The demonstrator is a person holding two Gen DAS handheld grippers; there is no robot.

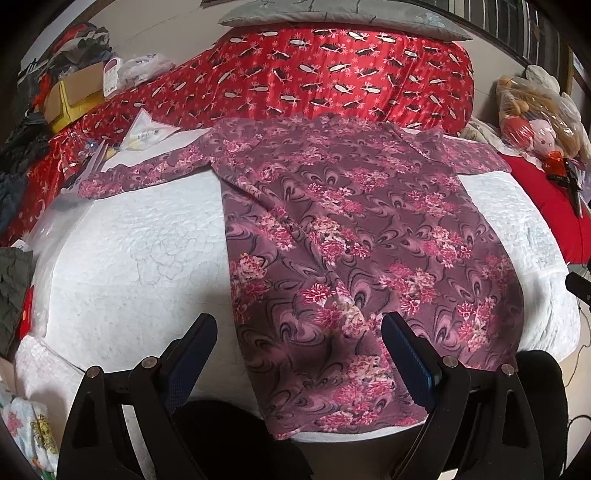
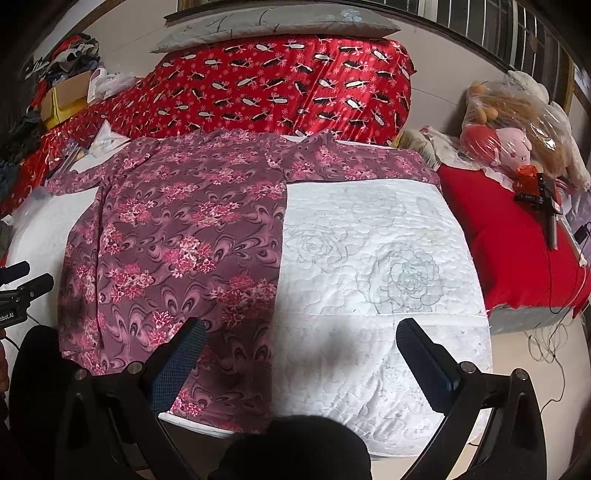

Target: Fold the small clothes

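Observation:
A purple floral long-sleeved garment [image 1: 343,236] lies spread flat on a white quilted pad [image 1: 129,266], collar at the far end, sleeves out to both sides. It also shows in the right wrist view [image 2: 177,251] on the pad [image 2: 388,258]. My left gripper [image 1: 299,328] is open and empty, hovering over the garment's near left hem. My right gripper [image 2: 301,332] is open and empty, over the garment's near right edge. The left gripper's tips [image 2: 22,280] show at the left edge of the right wrist view.
A red patterned quilt [image 1: 332,70] with a grey pillow [image 1: 332,14] sits behind the pad. Boxes and clothes [image 1: 74,74] pile at far left. A bagged plush toys heap [image 2: 524,122] and a red cushion [image 2: 509,243] with dark tools lie right. Cables [image 2: 554,350] trail on the floor.

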